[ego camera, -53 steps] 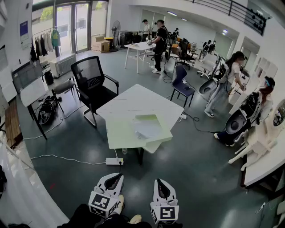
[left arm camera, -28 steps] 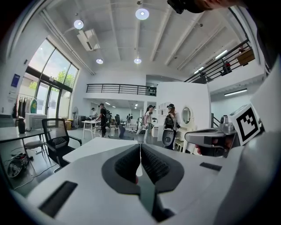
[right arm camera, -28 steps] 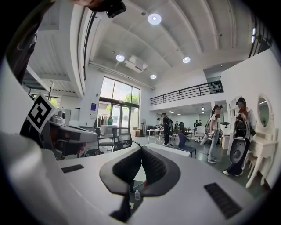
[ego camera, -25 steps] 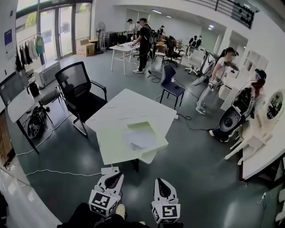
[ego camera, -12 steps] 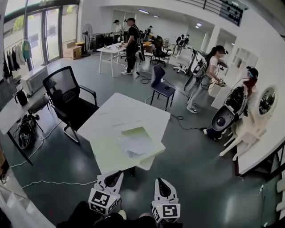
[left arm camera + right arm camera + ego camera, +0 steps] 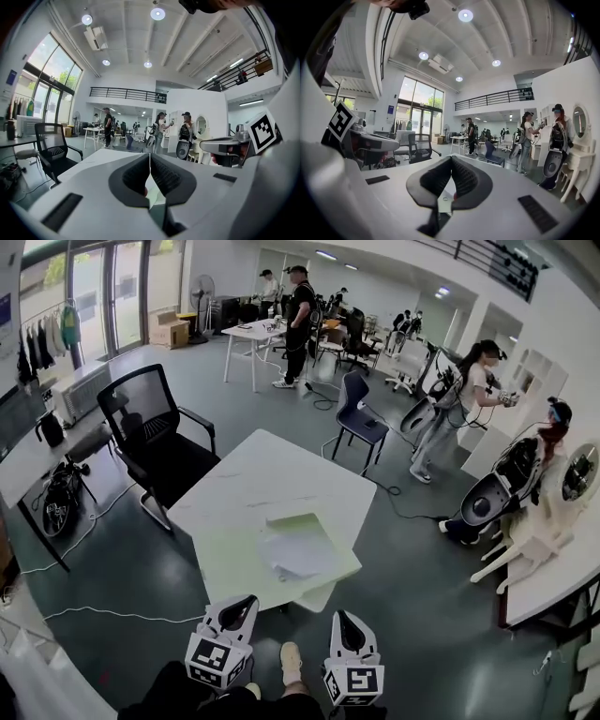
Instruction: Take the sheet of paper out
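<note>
paper (image 6: 298, 554) on white table (image 6: 281, 474), grey floor (image 6: 431, 615)

Black mesh chair (image 6: 150, 423) stands just beside the white bench's (image 6: 281, 474) left edge. Blue chair (image 6: 361, 418) stands beyond the bench. Floor fan (image 6: 203, 292) near the glass doors (image 6: 112, 287).

Both the left tongs (image 6: 244, 603) and the right tongs (image 6: 340, 616) nearer the desk (image 6: 272, 474) than before, its near edge now just ahead.
</note>
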Action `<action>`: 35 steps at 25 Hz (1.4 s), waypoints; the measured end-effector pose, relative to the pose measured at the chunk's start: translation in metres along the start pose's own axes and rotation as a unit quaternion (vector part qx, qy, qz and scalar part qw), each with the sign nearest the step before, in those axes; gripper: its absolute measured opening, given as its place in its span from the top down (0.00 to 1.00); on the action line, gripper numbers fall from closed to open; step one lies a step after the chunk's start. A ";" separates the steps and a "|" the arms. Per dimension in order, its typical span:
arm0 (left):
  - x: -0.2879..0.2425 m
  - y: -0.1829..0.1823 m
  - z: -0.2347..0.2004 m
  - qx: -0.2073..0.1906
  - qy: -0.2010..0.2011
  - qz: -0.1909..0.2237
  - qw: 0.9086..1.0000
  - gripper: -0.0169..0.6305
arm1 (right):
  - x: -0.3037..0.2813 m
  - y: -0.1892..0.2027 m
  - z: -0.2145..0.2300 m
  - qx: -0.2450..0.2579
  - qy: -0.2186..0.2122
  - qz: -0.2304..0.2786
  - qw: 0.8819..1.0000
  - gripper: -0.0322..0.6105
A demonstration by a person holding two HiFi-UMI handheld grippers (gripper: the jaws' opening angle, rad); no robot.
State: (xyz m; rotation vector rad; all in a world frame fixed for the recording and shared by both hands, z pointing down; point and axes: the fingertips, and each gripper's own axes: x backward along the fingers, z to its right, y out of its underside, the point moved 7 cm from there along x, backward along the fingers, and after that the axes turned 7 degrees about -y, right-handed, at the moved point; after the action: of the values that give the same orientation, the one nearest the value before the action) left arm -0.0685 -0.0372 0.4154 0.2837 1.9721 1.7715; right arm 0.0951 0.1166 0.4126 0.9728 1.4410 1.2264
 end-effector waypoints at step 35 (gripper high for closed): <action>-0.198 0.126 -0.120 0.120 -0.202 -0.132 0.963 0.94 | -0.327 0.142 0.063 0.039 -0.268 -0.182 0.945 0.93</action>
State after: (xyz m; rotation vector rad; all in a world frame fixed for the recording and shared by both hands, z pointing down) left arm 0.0271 -0.2146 0.5855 0.4060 1.8241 1.1986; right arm 0.2227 -0.1609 0.6071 0.9463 1.1650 0.5760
